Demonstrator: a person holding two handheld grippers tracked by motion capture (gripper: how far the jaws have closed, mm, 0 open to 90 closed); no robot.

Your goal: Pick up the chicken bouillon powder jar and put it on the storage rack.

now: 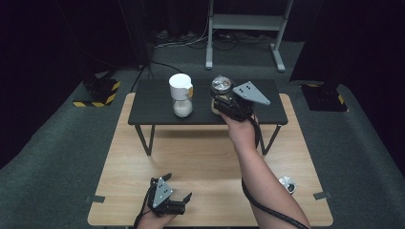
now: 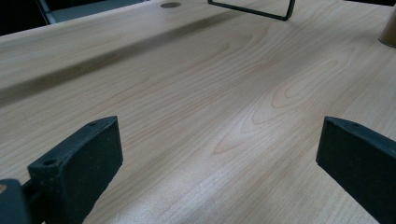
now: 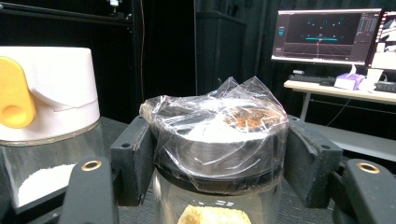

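Note:
A glass jar (image 3: pixel 217 144) with clear plastic wrap over its mouth stands on the small black raised table (image 1: pixel 157 90), at its right half. My right gripper (image 1: pixel 225 99) is shut on this jar, a black pad pressing each side just under the wrap (image 3: pixel 219 116). To its left stands a second jar (image 1: pixel 181 94) with a white cap, a yellow tab and white powder inside, also seen close in the right gripper view (image 3: pixel 44 126). My left gripper (image 1: pixel 179 187) rests low over the wooden table (image 1: pixel 200 157) near its front edge, jaws wide apart with bare wood (image 2: pixel 210 121) between them.
A small dark lid or cup (image 1: pixel 287 184) lies on the wooden table at the front right. The black table's metal legs (image 1: pixel 145 138) stand on the wood. Beyond are dark carpet, a white stand (image 1: pixel 243 21) and a desk with monitors (image 3: pixel 327 35).

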